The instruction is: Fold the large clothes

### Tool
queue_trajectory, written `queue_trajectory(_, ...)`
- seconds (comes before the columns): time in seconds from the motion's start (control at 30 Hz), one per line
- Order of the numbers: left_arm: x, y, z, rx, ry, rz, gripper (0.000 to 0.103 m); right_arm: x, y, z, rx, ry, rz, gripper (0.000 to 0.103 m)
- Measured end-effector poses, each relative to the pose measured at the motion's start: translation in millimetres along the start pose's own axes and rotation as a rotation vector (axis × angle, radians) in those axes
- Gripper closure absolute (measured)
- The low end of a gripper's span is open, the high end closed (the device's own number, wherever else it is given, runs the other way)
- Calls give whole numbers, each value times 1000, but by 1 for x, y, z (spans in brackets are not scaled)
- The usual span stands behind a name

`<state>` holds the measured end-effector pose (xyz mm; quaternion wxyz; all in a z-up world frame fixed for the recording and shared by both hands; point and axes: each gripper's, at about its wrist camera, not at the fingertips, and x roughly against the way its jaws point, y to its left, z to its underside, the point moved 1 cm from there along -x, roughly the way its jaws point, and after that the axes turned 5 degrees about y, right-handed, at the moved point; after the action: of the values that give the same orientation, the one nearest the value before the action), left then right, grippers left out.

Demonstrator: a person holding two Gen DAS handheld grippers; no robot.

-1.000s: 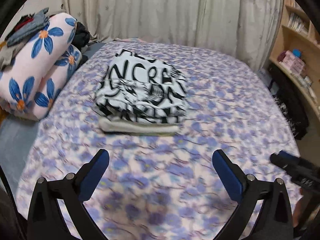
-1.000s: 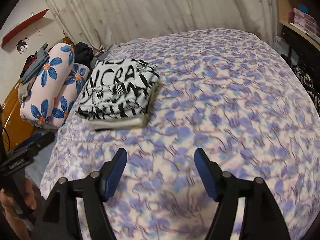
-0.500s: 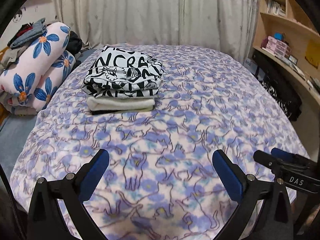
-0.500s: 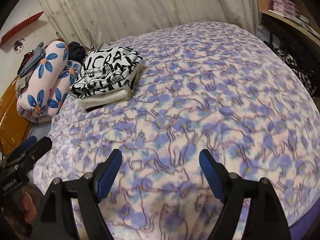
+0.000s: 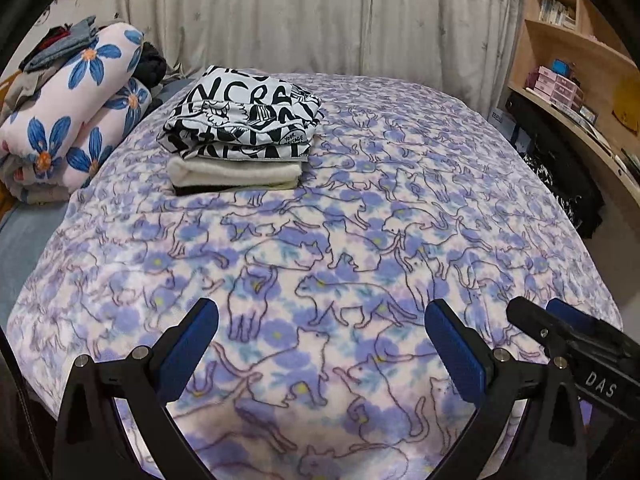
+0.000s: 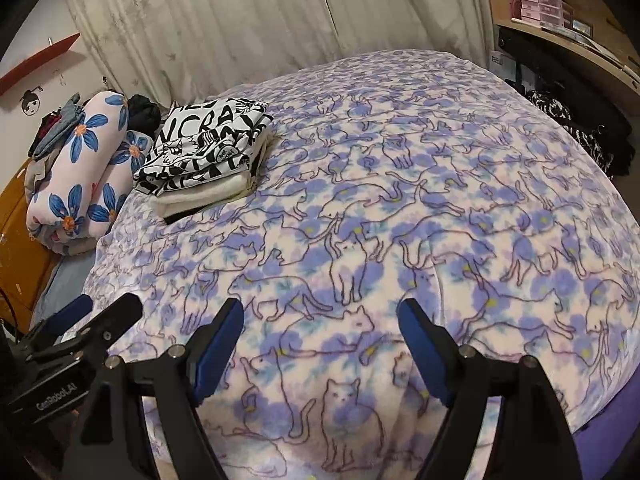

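- Clothes to be folded: none sit between either pair of tongs; the only garments on the bed are already in a folded stack [image 5: 240,136], at its far left part.
- Left tongs [image 5: 320,344] are spread wide over the cat-print blanket [image 5: 360,240], nothing between the blue pads [image 5: 188,352].
- Right tongs [image 6: 320,340] are spread too, with only the blanket below them; they show at the lower right edge of the left wrist view.
- In the stack, a black-and-white lettered garment [image 6: 204,144] lies on top of a cream one [image 5: 236,172], with a dark layer beneath.
- Just left of the stack lies a rolled pink quilt with blue flowers [image 5: 68,112], with loose clothes on it.
- Pale curtains [image 5: 300,16] hang behind the bed; wooden shelves [image 5: 580,56] stand to the right.
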<state>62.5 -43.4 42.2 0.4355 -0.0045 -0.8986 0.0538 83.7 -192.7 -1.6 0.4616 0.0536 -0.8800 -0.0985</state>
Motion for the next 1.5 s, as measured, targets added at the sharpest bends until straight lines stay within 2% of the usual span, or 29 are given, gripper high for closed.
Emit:
queue_trajectory(0.13,1,-2,4,1,12,30,1,5,5,3,14,-20,1,23)
queue_trajectory(0.6,10,0,12,5,10,6,1,12,9,6,13,-15,-11,23)
queue_trajectory(1.5,11,-4,10,-3,23,-4,1,17,5,9,15,-36,44,23)
